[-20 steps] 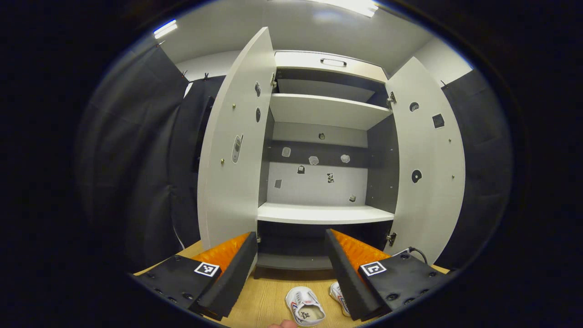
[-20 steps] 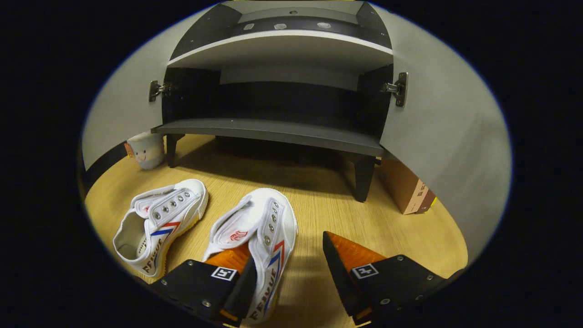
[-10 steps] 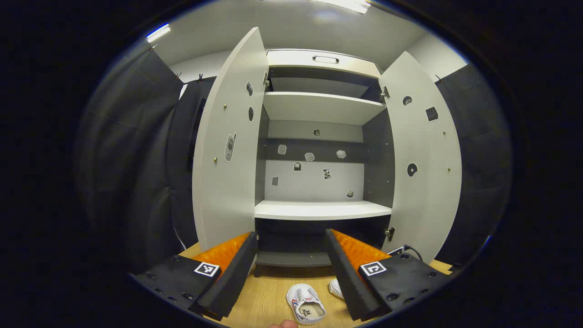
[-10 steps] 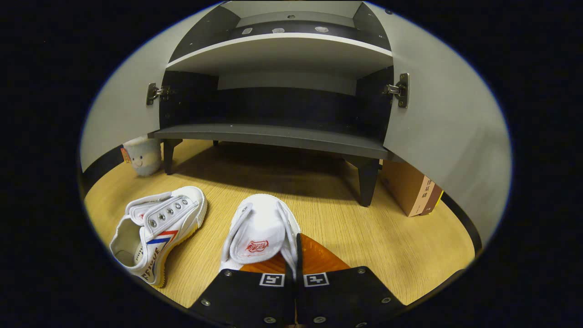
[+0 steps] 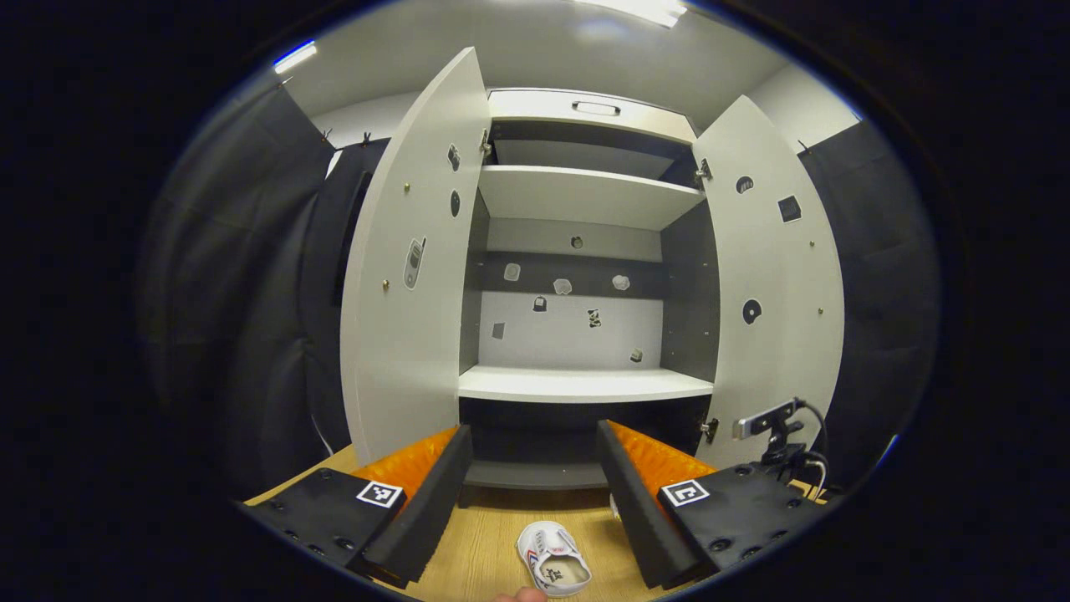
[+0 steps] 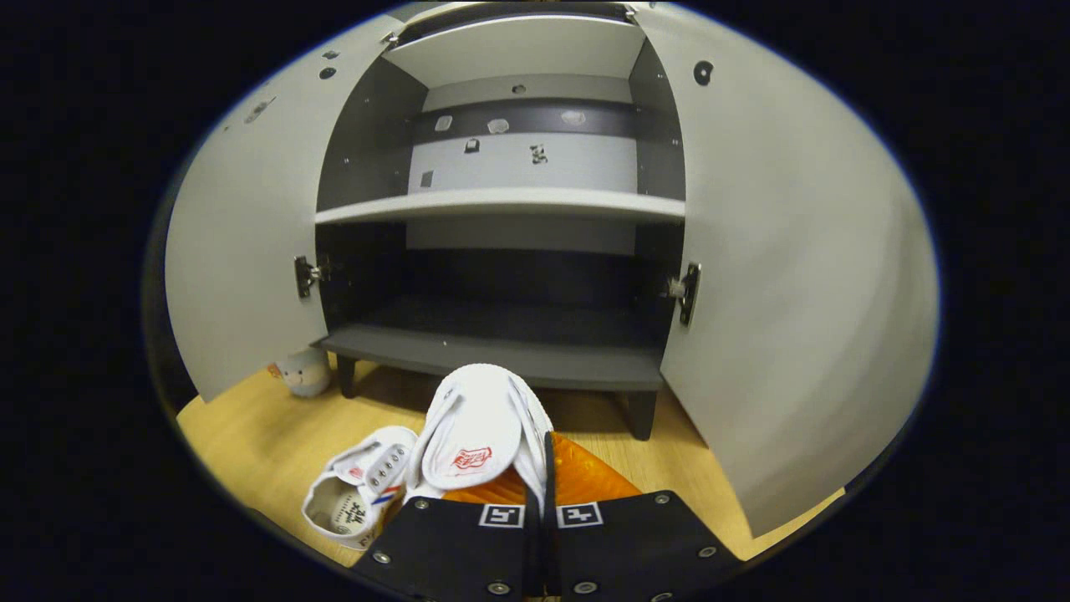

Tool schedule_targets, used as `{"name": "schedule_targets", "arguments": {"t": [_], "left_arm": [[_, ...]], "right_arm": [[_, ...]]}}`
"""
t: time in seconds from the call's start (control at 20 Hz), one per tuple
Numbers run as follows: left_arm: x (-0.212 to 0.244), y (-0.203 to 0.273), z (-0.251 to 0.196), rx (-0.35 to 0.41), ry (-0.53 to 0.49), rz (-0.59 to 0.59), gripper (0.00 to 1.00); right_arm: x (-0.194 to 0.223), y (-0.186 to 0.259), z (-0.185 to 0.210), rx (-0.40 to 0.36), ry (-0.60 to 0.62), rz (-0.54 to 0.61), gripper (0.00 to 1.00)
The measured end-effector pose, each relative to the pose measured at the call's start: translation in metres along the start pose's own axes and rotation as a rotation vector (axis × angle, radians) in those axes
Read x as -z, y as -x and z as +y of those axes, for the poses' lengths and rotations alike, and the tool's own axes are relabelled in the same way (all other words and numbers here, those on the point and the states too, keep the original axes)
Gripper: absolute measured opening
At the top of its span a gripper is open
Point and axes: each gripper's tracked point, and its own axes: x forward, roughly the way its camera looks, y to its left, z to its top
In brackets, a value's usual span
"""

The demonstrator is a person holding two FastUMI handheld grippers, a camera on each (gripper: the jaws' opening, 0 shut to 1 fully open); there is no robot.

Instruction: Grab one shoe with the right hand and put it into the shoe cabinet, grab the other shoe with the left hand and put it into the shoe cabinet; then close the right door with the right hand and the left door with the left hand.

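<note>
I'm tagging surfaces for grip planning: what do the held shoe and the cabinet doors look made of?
Held shoe: apparently white canvas, matte and soft-folding, in the right gripper. Cabinet doors: likely laminated board, smooth pale grey, flat panels on metal hinges.

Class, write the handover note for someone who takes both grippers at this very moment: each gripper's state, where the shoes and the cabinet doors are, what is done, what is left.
Right gripper: shut on the first shoe, held above the floor in front of the cabinet's bottom shelf.
Left gripper: open, holding nothing, facing the open cabinet.
Second shoe: on the wooden floor.
Left door and right door: both open.
Done: first shoe grasped.
Left: shelve it, shelve the second shoe with the left gripper, close both doors.
</note>
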Motion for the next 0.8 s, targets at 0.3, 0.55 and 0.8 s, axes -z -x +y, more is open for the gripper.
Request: {"name": "schedule_targets", "arguments": {"t": [0.3,0.55,0.8], "left_arm": [[-0.002,-0.003,0.001,0.012,0.012,-0.013,0.96],[-0.008,0.0,0.006,-0.003,-0.013,-0.035,0.96],[-0.006,0.005,0.006,0.003,0.001,-0.026,0.96]], "right_arm": [[-0.141,0.033,0.009,-0.029,-0.045,-0.108,0.0],[-0.248,-0.004,-0.008,0.06,0.025,-0.228,0.0],[-0.295,-0.097,-0.027,0.149,0.013,-0.166,0.0]]}}
